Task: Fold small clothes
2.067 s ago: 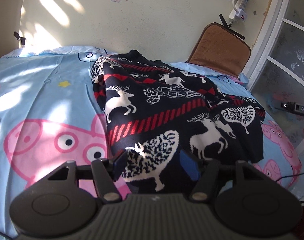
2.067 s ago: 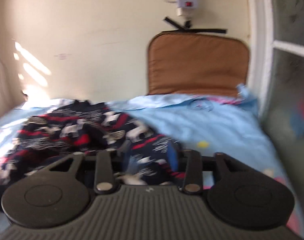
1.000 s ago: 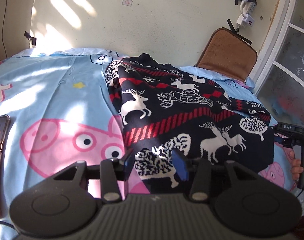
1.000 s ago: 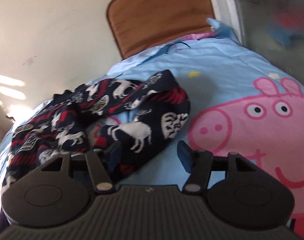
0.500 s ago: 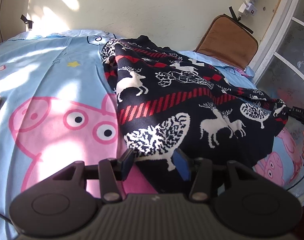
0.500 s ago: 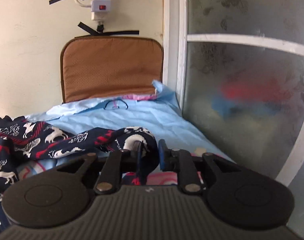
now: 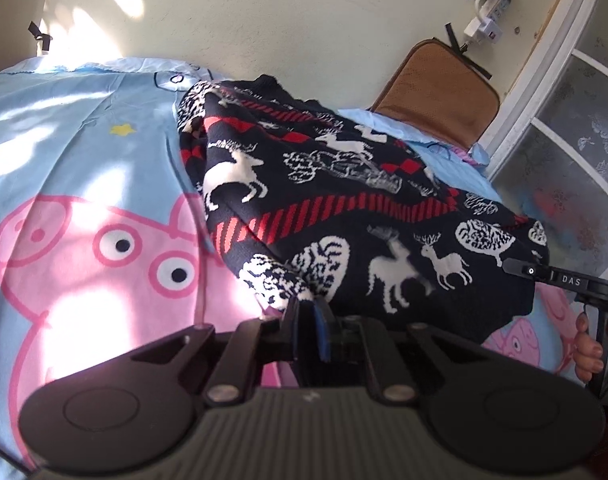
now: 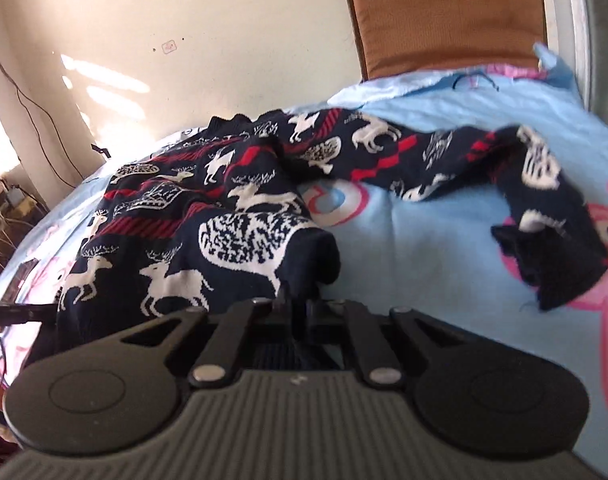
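A dark navy knit sweater (image 7: 344,200) with white reindeer and red stripes lies on a light blue bed sheet (image 7: 83,140) printed with pink pigs. My left gripper (image 7: 310,312) is shut on the sweater's near hem corner. My right gripper (image 8: 299,304) is shut on the sweater's other hem corner (image 8: 304,256). One sleeve (image 8: 544,208) trails off to the right across the sheet. The right gripper also shows at the right edge of the left wrist view (image 7: 544,274), held by a hand.
A brown cushion (image 7: 440,92) leans on the cream wall at the bed's far end. A power strip (image 7: 486,20) hangs taped on the wall. A frosted glass door (image 7: 576,160) stands to the right. A phone (image 8: 21,280) lies on the sheet.
Both grippers have closed on the sweater's hem corners. The right gripper has swung from the sleeve end to the hem, and the sleeve now lies loose on the sheet.
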`<state>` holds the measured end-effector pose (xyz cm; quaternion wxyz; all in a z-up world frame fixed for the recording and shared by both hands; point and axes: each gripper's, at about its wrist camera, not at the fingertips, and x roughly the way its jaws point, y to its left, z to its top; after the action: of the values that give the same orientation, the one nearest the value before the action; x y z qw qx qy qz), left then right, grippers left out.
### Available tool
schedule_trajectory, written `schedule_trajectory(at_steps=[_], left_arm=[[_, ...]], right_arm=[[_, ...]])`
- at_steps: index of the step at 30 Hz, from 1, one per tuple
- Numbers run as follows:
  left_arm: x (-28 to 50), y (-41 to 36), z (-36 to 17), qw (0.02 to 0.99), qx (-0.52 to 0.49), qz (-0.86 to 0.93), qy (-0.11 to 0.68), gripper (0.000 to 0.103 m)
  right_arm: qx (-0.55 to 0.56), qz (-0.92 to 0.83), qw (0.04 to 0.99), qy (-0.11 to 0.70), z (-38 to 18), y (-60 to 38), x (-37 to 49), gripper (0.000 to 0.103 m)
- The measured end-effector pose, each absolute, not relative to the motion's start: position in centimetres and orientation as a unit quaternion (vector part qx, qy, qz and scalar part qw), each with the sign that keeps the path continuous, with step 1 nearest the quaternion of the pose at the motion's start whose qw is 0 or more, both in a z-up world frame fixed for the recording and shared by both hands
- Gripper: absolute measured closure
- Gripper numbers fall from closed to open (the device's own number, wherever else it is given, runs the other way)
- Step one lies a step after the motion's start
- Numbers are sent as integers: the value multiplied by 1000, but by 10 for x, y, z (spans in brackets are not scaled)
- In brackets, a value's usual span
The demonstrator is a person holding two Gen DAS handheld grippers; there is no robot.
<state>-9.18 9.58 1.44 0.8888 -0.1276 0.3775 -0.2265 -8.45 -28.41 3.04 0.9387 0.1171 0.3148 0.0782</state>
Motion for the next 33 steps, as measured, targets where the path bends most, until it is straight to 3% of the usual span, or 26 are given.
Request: schedule_trajectory(at_steps=[4,7,13,17,23,24,25,27,29,30,31,33], left_arm=[[-90,79,21,881,-137,-287,351,95],[-86,60,16,882,-117,-292,352,95],[-85,58,8,877,-131,-297,355,94],[-89,63,7,879,-133,-292,354,94],[-90,55,10,886,-117,-288,345,94],[-90,54,10,887,-113,-289,342,94],[-91,53,10,888,-110,-290,339,94],[-91,52,10,889,-107,-293,336,94],[-91,55,9,888,-109,-297,334,94],[-92,57,8,887,-112,-300,334,94],[-92,60,7,886,-115,-302,333,94],[-91,67,5,885,-126,-303,331,94]], right_arm=[[29,-56,943,327,43,-311,-84,92],[-43,-121,948,291,60,-302,-82,83],[-15,160,955,250,108,-209,-42,78],[-71,344,885,304,98,-93,8,76],[-173,353,824,408,49,18,75,75],[-178,337,823,420,43,25,84,71],[-178,316,824,435,36,27,93,60],[-183,293,821,455,24,29,108,51],[-185,276,828,452,19,25,114,54],[-177,274,829,455,19,23,116,69],[-171,270,830,456,21,20,118,90],[-125,282,830,464,30,13,120,93]])
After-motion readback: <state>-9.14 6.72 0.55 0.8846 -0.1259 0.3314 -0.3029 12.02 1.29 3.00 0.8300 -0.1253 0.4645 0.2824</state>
